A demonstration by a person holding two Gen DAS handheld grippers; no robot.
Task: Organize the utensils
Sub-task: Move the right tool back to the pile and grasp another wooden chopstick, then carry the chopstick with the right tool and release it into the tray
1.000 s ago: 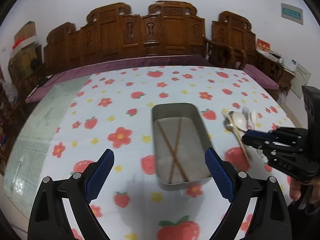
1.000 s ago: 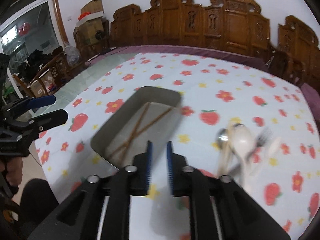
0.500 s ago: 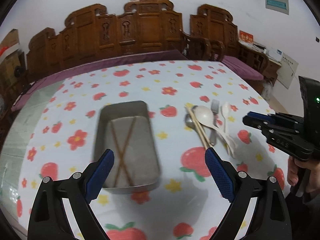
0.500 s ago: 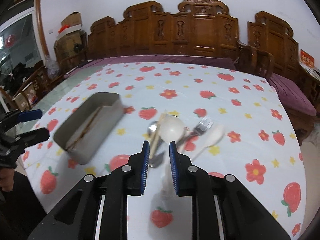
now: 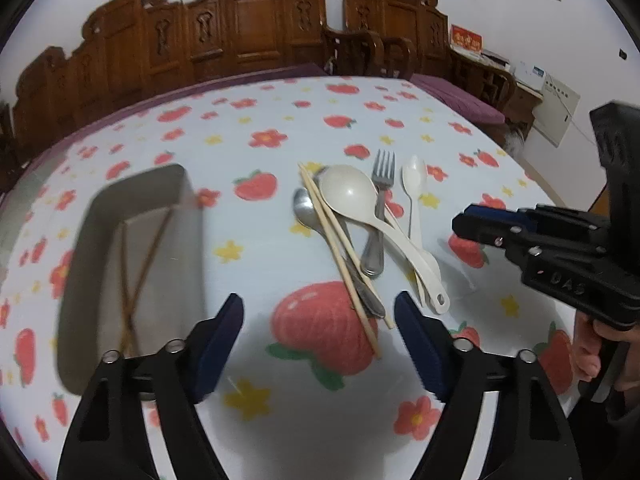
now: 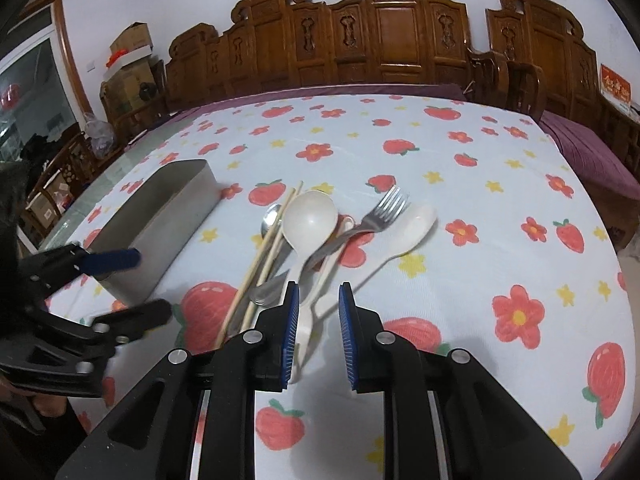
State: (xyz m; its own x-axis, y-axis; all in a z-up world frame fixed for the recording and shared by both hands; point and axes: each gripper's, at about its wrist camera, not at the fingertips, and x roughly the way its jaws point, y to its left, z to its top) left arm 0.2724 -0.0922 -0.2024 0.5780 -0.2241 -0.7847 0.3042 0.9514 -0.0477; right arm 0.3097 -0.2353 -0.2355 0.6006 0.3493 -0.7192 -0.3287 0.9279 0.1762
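Note:
A pile of utensils lies on the strawberry-print cloth: a large white spoon (image 5: 348, 192) (image 6: 310, 220), a metal fork (image 5: 382, 172) (image 6: 384, 208), a small white spoon (image 5: 414, 172) (image 6: 416, 220), a metal spoon (image 5: 304, 204) and two chopsticks (image 5: 340, 256) (image 6: 268, 248). To its left, a metal tray (image 5: 192, 216) (image 6: 152, 248) holds two crossed chopsticks (image 5: 136, 272). My left gripper (image 5: 318, 320) (image 6: 140, 286) hovers over the near chopstick ends, jaws closing, nothing pressed between them. My right gripper (image 6: 319, 312) (image 5: 500, 228) stands narrowly open over the white spoon handles, gripping nothing.
Carved wooden benches (image 6: 380, 40) line the table's far edge. Cardboard boxes (image 6: 128, 52) are stacked at the back left. A hand (image 5: 588, 356) grips the right tool's handle. The cloth (image 6: 500, 208) right of the pile bears only its print.
Both views swung from the tray to the utensil pile. Both grippers came lower and nearer to the pile. The left jaws have narrowed; the right jaws keep the same small gap.

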